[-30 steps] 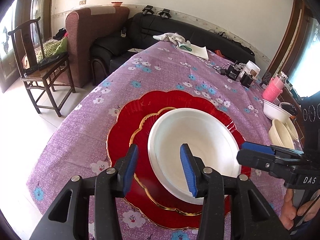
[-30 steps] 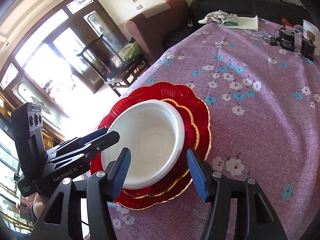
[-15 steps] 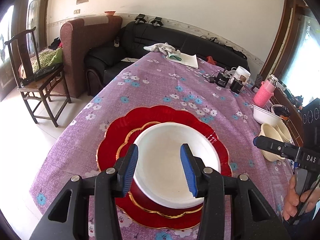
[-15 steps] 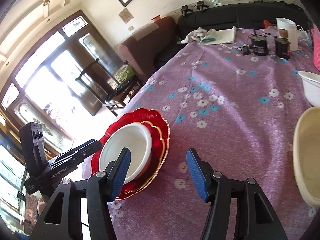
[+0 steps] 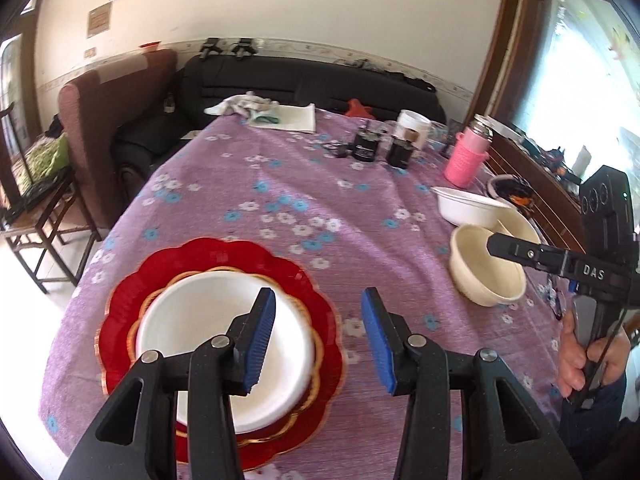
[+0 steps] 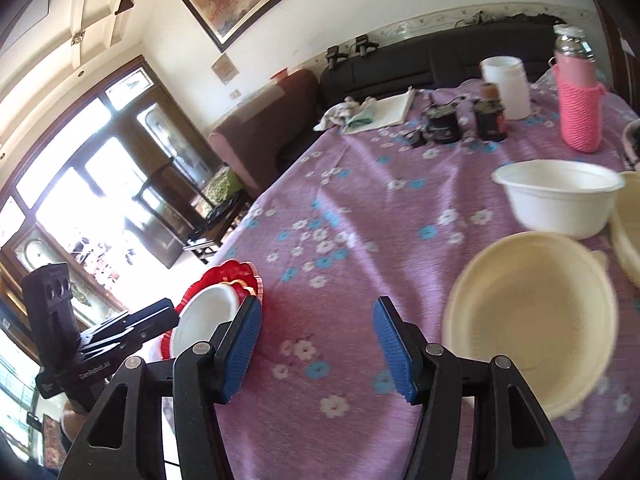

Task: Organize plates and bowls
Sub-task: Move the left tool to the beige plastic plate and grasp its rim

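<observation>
A white bowl sits on a small gold-rimmed red plate, itself stacked on a large scalloped red plate at the table's near left. My left gripper hovers open just right of that stack, with only tablecloth between its blue pads. To the right stand a cream bowl and a white bowl. My right gripper is open and empty, with the cream bowl just to its right and the white bowl beyond. The red plate stack lies to its left.
A pink bottle, a white jar and black gadgets stand at the far end of the purple flowered tablecloth, with a cloth there too. A second cream bowl is at the right edge. Sofas and a chair lie beyond.
Both grippers have drawn back, risen and swung right, away from the red plate stack. The right gripper now faces the cream bowls. Neither jaw gap has visibly changed.
</observation>
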Demonstrator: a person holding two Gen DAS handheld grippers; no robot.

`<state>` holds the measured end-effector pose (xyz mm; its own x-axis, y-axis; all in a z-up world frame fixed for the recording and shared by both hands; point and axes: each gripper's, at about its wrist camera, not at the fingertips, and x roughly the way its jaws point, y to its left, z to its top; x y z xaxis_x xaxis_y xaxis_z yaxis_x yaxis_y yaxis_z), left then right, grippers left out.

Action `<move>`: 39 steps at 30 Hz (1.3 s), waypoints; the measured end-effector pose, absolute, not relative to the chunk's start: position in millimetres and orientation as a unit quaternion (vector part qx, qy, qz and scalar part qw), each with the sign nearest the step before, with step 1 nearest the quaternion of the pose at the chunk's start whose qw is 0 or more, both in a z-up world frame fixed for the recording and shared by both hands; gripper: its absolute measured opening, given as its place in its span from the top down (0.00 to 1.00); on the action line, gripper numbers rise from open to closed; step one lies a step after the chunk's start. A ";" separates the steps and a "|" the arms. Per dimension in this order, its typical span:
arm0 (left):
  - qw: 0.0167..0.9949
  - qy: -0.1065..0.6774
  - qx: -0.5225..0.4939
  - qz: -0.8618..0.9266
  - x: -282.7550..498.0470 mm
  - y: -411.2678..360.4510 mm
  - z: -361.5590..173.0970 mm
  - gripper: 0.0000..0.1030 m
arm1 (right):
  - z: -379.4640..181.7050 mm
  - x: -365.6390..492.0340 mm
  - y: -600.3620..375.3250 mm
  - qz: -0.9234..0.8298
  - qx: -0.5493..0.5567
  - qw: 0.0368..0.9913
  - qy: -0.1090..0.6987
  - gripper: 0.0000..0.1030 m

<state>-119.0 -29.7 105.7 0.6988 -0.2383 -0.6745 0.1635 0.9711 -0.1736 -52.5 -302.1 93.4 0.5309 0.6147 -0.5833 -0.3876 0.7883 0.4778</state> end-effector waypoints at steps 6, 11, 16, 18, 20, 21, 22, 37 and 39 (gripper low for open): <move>0.908 0.390 -0.026 -0.150 -108.1 -78.9 100.5 0.56 | 91.2 -56.1 -375.8 0.240 0.149 0.884 0.372 0.39; 0.895 0.406 -0.016 -0.185 -100.7 -115.5 90.5 0.56 | 84.0 -53.0 -458.9 0.172 0.219 0.896 0.347 0.39; 0.874 0.430 -0.029 -0.225 -85.0 -149.3 75.7 0.56 | 63.4 -42.4 -500.5 0.130 0.279 0.882 0.357 0.41; 0.868 0.437 -0.034 -0.234 -80.3 -158.6 71.5 0.56 | 53.5 -39.0 -505.3 0.132 0.298 0.870 0.370 0.50; 0.862 0.443 -0.040 -0.242 -75.6 -165.8 68.5 0.56 | 46.2 -37.2 -505.4 0.135 0.305 0.862 0.381 0.52; 0.859 0.446 -0.043 -0.246 -73.3 -168.9 67.2 0.56 | 44.6 -36.5 -505.0 0.133 0.305 0.861 0.384 0.55; 0.855 0.450 -0.048 -0.251 -68.7 -173.1 65.2 0.56 | 43.3 -35.8 -503.5 0.133 0.303 0.861 0.386 0.57; 0.816 0.504 -0.066 -0.276 -29.9 -216.5 28.4 0.57 | 26.4 -28.2 -486.9 0.136 0.293 0.848 0.420 0.80; 0.822 0.503 -0.058 -0.260 -25.9 -215.8 25.1 0.57 | 26.6 -28.2 -478.3 0.156 0.288 0.842 0.428 0.79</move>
<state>-25.9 -215.8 25.1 0.3588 -0.4858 -0.7970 0.3699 0.8580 -0.3565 -28.2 -478.3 26.6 0.5847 0.5098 -0.6311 -0.0163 0.7851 0.6191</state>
